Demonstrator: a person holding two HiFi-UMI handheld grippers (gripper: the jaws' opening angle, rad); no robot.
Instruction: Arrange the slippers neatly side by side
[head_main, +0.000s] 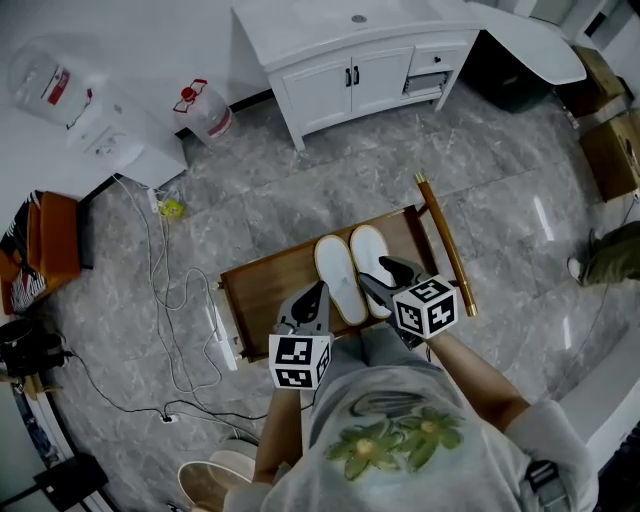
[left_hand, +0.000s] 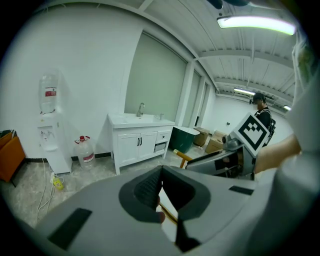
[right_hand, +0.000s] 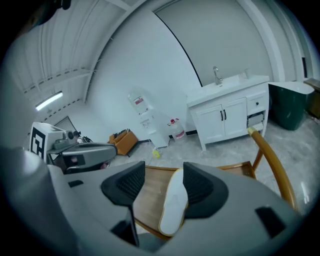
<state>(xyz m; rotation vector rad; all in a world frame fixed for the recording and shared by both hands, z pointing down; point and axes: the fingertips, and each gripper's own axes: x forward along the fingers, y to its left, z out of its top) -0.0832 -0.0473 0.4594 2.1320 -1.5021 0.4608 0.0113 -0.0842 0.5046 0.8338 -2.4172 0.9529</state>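
Note:
Two white slippers lie side by side on a low wooden stand (head_main: 262, 290), the left slipper (head_main: 338, 280) next to the right slipper (head_main: 366, 252). My right gripper (head_main: 385, 280) hovers at the heel of the right slipper. In the right gripper view it (right_hand: 164, 182) is open, and the slipper (right_hand: 171, 207) lies below the gap, close by the right pad (right_hand: 200, 187) with no squeeze on it. My left gripper (head_main: 316, 298) sits at the near end of the left slipper. Its jaws (left_hand: 161, 176) meet at the tips with nothing between them.
A wooden rail (head_main: 445, 245) runs along the stand's right side. Beyond stand a white vanity cabinet (head_main: 350, 60), a water dispenser (head_main: 110, 135) and a water jug (head_main: 205, 112). Cables (head_main: 170, 310) trail over the floor on the left. Cardboard boxes (head_main: 610, 140) are at the right.

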